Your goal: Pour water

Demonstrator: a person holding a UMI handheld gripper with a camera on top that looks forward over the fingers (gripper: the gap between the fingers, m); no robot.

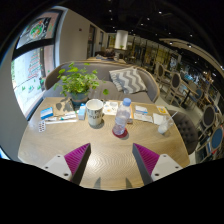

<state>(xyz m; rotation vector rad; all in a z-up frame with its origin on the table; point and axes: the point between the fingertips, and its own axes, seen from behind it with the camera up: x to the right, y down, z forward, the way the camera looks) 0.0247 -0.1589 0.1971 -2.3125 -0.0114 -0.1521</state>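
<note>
Gripper [110, 158] held above near edge of round light-wood table [60, 140], two fingers with magenta pads [76, 156] reaching forward. Jaws spread wide, nothing between them, bare tabletop visible in the gap.

Clear plastic water bottle with pale blue cap [122, 116] standing upright beyond the fingers, near table centre, resting on small reddish round coaster [120, 132]. White ceramic mug with dark printed pattern [95, 113] upright just left of the bottle, near it but apart. Both well ahead of the fingertips, untouched.

Small clear drinking glass [163, 125] upright to the right of the bottle, well apart from it. Small clear ribbed tumbler [42, 126] at the table's left side.

Leafy green potted plant in pale pot [78, 84] standing behind the mug. Flat printed booklets or magazines [141, 112] lying behind bottle and mug, another [56, 115] at the left beneath the plant; titles too small to read.

Beyond the table: grey sofa bearing zigzag-patterned cushion [128, 79]. Large window with posters [35, 45] on left wall. Chairs [190, 125] at right side of table, detail unclear. Ceiling lamp [121, 40] hanging in far room.
</note>
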